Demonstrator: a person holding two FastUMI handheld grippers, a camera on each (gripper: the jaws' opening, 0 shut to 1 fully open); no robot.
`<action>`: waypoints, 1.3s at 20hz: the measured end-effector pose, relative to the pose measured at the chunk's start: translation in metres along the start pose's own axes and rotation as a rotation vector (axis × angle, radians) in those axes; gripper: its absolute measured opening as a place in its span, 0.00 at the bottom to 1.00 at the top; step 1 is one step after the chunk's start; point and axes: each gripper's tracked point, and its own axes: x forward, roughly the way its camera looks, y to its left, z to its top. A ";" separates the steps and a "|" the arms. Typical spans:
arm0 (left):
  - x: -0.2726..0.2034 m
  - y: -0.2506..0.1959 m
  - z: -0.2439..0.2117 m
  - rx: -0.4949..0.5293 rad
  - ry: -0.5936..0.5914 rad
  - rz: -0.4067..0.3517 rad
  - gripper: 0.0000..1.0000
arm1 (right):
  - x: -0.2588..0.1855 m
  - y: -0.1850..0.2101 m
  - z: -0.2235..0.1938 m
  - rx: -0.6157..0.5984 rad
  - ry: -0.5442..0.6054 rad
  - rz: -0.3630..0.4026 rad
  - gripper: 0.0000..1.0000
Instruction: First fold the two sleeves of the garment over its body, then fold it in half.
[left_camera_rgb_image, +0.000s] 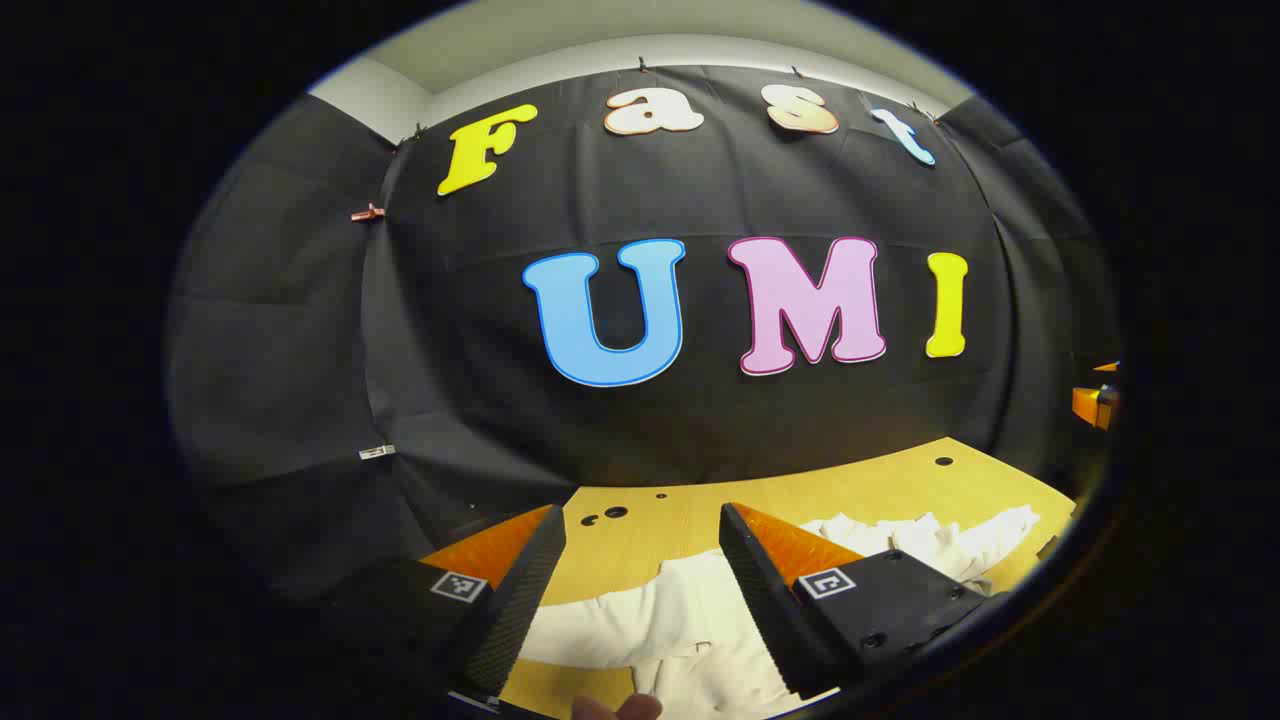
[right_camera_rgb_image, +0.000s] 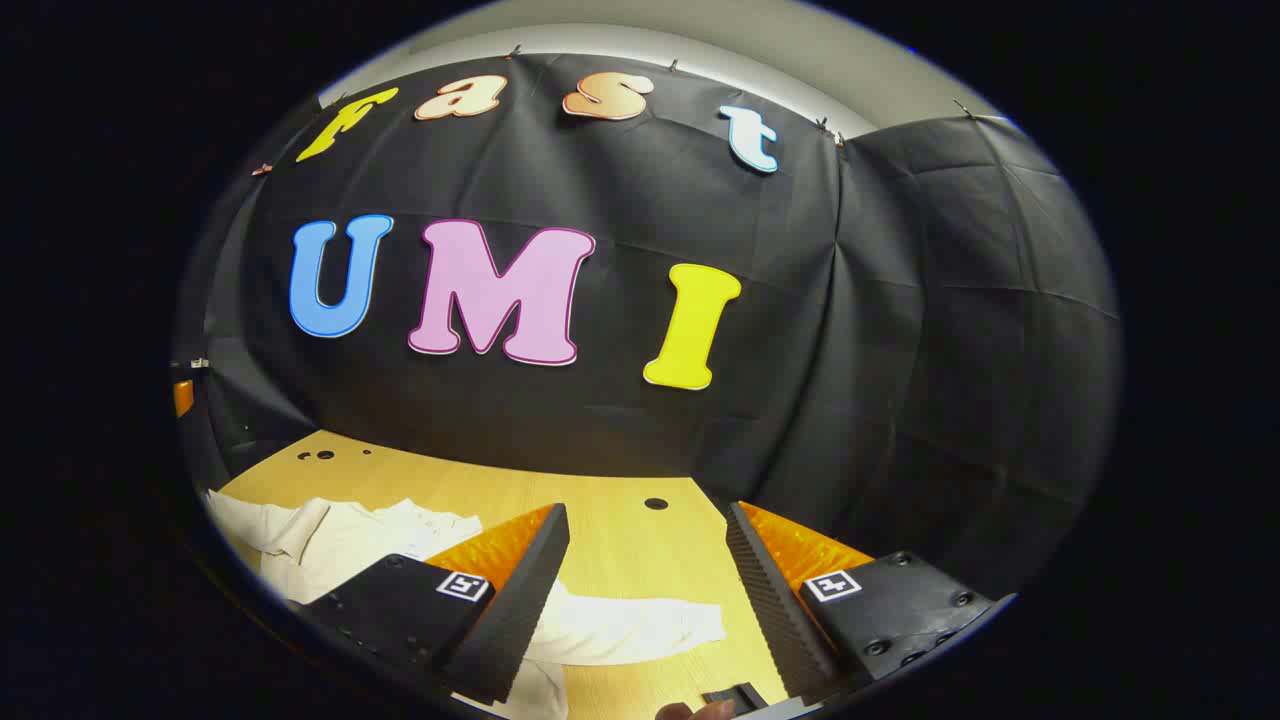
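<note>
- The shirt (left_camera_rgb_image: 690, 620) lay on the table (left_camera_rgb_image: 880, 480), white and spread out.
- In the left gripper view, one sleeve (left_camera_rgb_image: 590, 630) stuck out to the left of the shirt's body, flat on the wood.
- In the right gripper view, the other sleeve (right_camera_rgb_image: 630, 630) stuck out to the right, also flat on the table (right_camera_rgb_image: 620, 540).
- Neither sleeve was over the body yet, so it looked like no fold had been made.
- The far part of the shirt (right_camera_rgb_image: 340, 540) looked bunched and wrinkly, near the back of the table.
- The left gripper (left_camera_rgb_image: 640, 590) was wide open, up above the left sleeve, with nothing between its fingers.
- The right gripper (right_camera_rgb_image: 650, 590) was wide open too, up above the right sleeve, holding nothing.
- Both grippers pointed at the far wall more than down at the cloth, so they seemed to hang over the near edge of the table.
- A bit of a hand (left_camera_rgb_image: 615, 708) peeked in at the bottom of the left gripper view.
- I think the task was at its very start: both sleeve folds were left to do, and then the fold in half.
- The first job would likely be to go down and pinch a sleeve.
</note>
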 end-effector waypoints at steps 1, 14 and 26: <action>0.001 -0.002 0.000 -0.001 0.001 -0.004 0.97 | 0.000 -0.001 -0.001 0.000 0.001 0.000 0.97; 0.006 -0.023 -0.001 0.007 0.012 -0.014 0.97 | 0.015 -0.012 -0.014 -0.003 0.033 0.001 0.97; 0.005 -0.063 -0.007 0.045 0.060 0.008 0.97 | 0.078 -0.067 -0.149 0.044 0.377 -0.012 0.98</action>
